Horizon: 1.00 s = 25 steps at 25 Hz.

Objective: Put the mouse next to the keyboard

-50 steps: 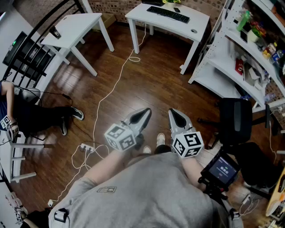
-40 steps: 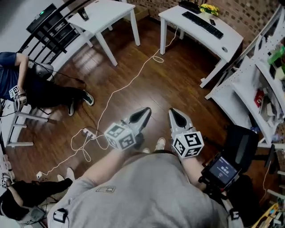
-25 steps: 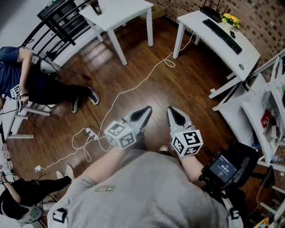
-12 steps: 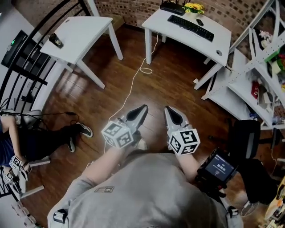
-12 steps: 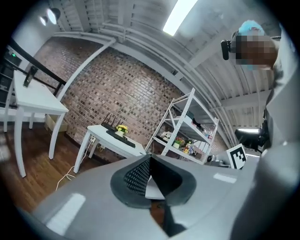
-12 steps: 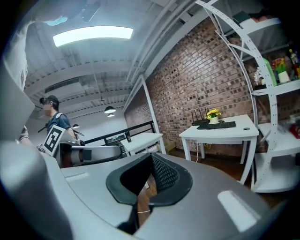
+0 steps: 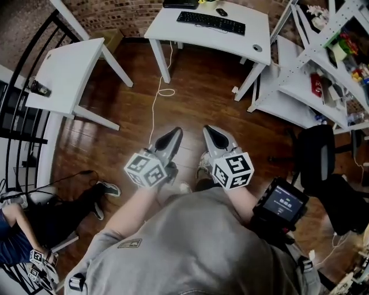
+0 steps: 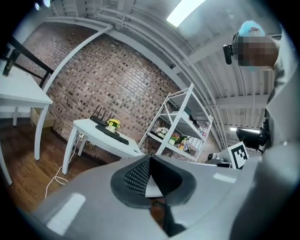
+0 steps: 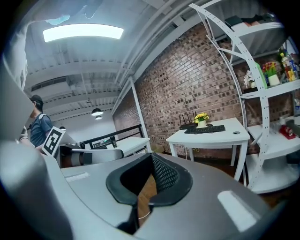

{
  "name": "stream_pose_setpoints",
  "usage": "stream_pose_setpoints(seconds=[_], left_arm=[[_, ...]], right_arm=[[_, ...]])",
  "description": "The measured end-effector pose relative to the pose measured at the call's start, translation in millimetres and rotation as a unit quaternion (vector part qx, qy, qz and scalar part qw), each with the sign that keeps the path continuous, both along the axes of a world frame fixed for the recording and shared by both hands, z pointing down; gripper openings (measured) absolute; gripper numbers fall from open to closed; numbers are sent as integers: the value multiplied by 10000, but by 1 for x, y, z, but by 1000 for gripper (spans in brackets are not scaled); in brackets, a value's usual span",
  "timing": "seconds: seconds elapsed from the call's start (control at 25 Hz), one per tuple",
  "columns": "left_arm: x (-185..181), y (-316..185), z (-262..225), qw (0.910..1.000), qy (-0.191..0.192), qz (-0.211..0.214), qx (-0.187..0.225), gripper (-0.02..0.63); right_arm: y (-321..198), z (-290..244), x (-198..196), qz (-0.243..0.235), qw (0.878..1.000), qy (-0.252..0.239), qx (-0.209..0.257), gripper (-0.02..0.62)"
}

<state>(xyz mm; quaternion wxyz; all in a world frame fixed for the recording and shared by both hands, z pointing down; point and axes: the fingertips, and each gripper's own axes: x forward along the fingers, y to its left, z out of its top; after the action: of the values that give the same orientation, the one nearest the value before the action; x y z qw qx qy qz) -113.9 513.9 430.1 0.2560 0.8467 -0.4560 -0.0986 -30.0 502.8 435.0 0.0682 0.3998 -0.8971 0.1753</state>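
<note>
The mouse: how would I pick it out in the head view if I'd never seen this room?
Find the white desk against the brick wall at the top, with a long black keyboard on it. The mouse is the small dark lump just beyond the keyboard, on the wall side: far shorter and rounder than the keyboard.

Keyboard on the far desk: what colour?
Black keyboard on a white desk; it shows best in the head view.

A ceiling strip light glares overhead; fisheye bends the edges.
</note>
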Motion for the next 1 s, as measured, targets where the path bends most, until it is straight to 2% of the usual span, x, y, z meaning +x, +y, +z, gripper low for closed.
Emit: stream_pose_setpoints(seconds=[0.36, 0.6, 0.84, 1.0], left_arm=[[29, -127, -15, 9996, -212, 171, 51, 0], [51, -180, -17, 9994, -230, 250, 46, 0], [52, -223, -16, 9992, -261, 308, 29, 0], [42, -278, -14, 9987, -272, 407, 111, 0]], right_arm=[[-126, -13, 40, 287, 9995, -137, 52, 11], [-181, -12, 61, 371, 9992, -172, 45, 11], [-222, -9, 62, 486, 9987, -171, -27, 11], [-271, -8, 55, 664, 9977, -100, -41, 11]])
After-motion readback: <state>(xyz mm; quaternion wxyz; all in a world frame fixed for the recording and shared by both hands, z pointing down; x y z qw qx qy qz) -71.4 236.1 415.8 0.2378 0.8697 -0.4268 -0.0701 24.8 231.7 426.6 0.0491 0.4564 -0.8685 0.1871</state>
